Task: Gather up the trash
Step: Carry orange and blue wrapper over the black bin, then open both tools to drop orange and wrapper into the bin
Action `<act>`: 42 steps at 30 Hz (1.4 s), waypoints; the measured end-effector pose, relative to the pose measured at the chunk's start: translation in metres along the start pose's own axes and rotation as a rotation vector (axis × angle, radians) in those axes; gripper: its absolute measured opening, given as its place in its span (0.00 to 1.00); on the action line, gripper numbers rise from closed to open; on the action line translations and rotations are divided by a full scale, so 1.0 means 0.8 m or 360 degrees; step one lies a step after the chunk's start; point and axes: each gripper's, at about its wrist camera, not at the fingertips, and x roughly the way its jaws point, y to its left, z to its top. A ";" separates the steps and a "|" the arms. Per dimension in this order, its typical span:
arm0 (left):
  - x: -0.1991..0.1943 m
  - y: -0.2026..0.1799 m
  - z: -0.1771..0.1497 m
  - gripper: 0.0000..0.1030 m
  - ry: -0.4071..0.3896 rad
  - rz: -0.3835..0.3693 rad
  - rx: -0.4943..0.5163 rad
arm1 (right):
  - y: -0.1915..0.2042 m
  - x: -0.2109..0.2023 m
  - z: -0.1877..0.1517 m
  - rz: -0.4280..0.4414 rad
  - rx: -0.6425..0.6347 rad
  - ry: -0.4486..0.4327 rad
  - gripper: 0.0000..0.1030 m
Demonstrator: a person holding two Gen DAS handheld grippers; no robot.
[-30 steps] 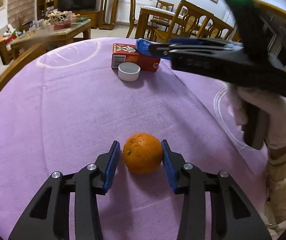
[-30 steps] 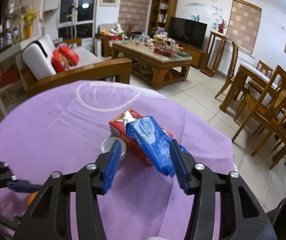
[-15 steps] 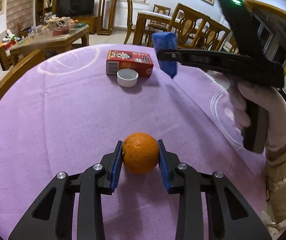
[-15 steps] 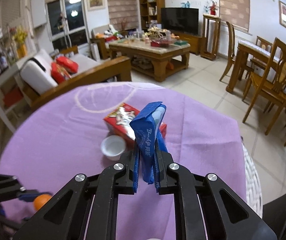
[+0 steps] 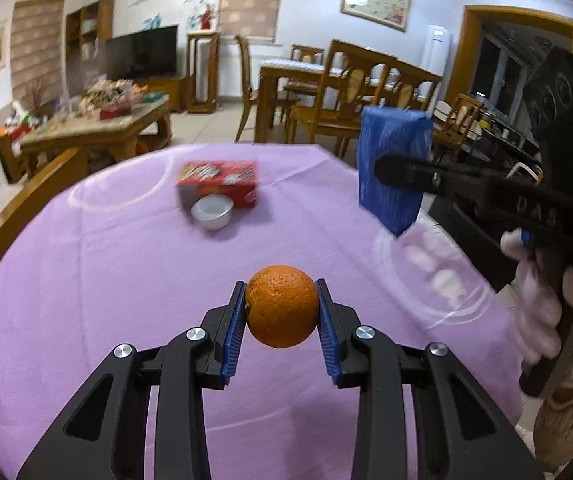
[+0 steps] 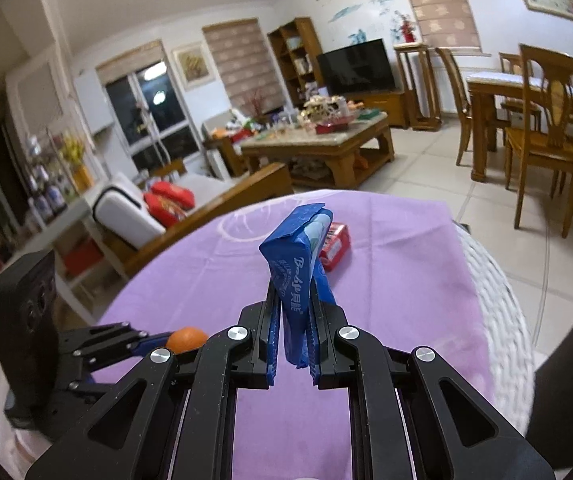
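Blue wrapper (image 6: 300,276): pinched upright between the pads of the right claw (image 6: 292,344), its jaws drawn narrow on the crumpled pack. One second earlier the jaws were wide around it as it lay against the red carton (image 5: 217,183); half a second ago they had shut on it just above the carton. Now, in the left wrist view, the wrapper (image 5: 394,172) hangs in the air to the right of the carton and clear of the purple desk (image 5: 86,280). Judged from this, the first piece of trash is secured and lifted.

Orange (image 5: 281,306): gripped at its sides by the left claw (image 5: 281,320), blue pads touching the peel on both flanks. A second ago the jaws stood apart on either side of the fruit with a gap; they have since closed on it. The orange appears slightly raised off the desk, on the near side of the carton, though contact underneath cannot be confirmed. In the right wrist view it (image 6: 187,338) shows as a small orange patch beyond the left claw (image 6: 166,338).

Remaining on the desk: the red carton and a small white cup (image 5: 211,212) touching its near face, both untouched. No bin is visible in either view; the next stage probably calls for carrying both held items to a container, then returning for the carton and cup.
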 end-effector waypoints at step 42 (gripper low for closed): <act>0.151 -0.372 0.092 0.32 -0.0044 -0.0491 0.0602 | -0.371 -0.339 -0.143 -0.0611 0.0837 -0.0586 0.12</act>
